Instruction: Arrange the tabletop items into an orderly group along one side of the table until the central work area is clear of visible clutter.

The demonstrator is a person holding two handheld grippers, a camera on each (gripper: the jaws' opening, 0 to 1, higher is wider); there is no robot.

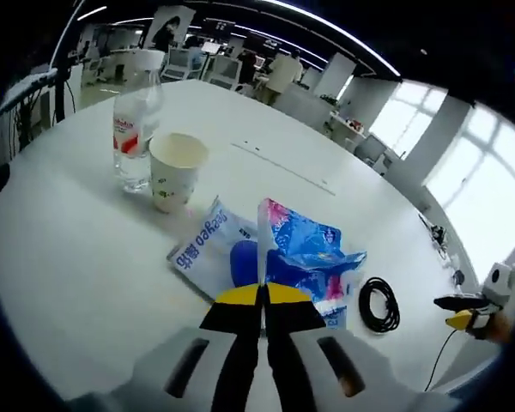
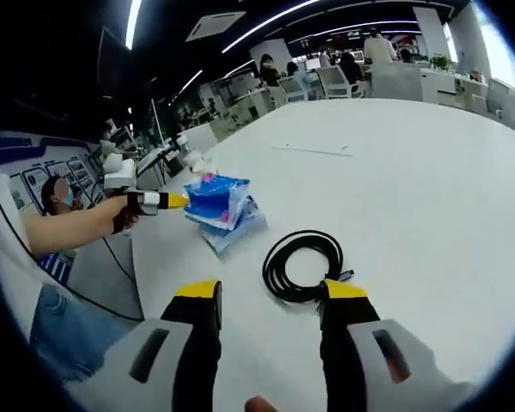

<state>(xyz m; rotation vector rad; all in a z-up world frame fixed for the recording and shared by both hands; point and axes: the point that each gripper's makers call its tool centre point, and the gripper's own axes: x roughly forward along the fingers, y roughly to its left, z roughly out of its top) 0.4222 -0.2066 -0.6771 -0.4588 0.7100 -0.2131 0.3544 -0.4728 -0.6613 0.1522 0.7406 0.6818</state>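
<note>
My left gripper point(image 1: 262, 296) is shut on the edge of a blue and pink packet point(image 1: 305, 249), which stands up over a white and blue packet point(image 1: 208, 243) lying flat. Behind them stand a paper cup point(image 1: 176, 172) and a clear water bottle point(image 1: 136, 129). A black cable coil point(image 1: 379, 305) lies to the right, near my right gripper point(image 1: 465, 319). In the right gripper view my right gripper point(image 2: 273, 296) is open, with the cable coil point(image 2: 302, 264) on the table just ahead between its jaws. Farther left, the left gripper point(image 2: 167, 202) holds the blue packet point(image 2: 219, 197).
The white table point(image 2: 412, 189) stretches far ahead, with a thin strip point(image 2: 313, 150) on its middle. Its edge point(image 2: 142, 275) runs at the left, where a person's arm point(image 2: 73, 227) reaches in. Office desks and chairs stand beyond.
</note>
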